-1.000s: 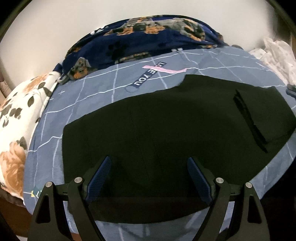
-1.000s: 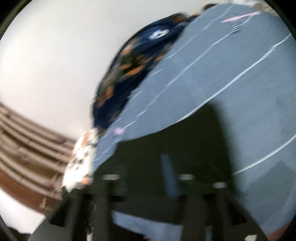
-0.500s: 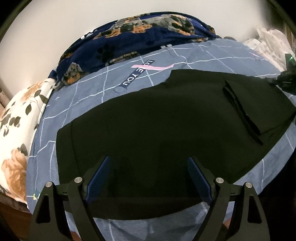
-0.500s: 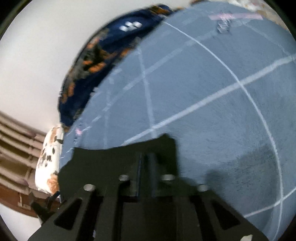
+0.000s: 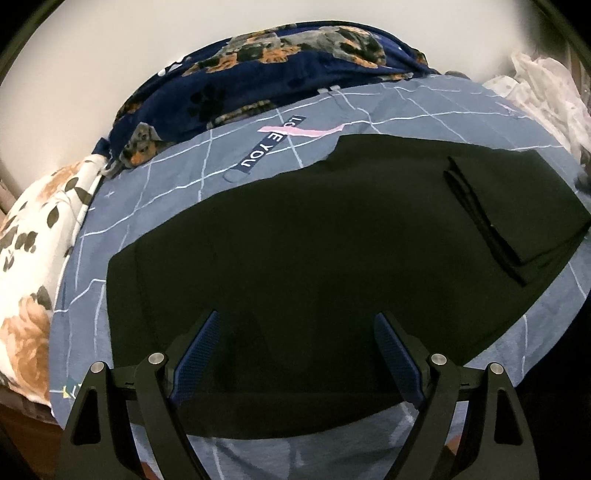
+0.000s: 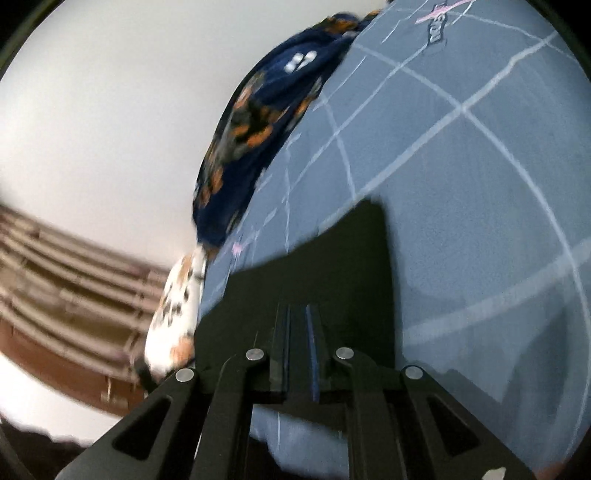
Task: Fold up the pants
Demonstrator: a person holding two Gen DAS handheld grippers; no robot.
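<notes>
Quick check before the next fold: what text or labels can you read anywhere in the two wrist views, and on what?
"LOVE YOU" on a dark strip printed on the blue bedsheet, beyond the black pants; a pink stripe crosses the "V".
Right wrist view: the same strip, too blurred to read.
No readable label on the pants.

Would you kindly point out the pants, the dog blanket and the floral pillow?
pants (image 5: 295, 236), left wrist view, middle of the black fabric
dog blanket (image 5: 229, 92), left wrist view, navy paw-print area
floral pillow (image 5: 33, 236), left wrist view, white leaf-patterned part

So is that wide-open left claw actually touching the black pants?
Cannot tell. In the left wrist view the left gripper, jaws wide, sits over the black pants; no contact or gap shows.
</notes>
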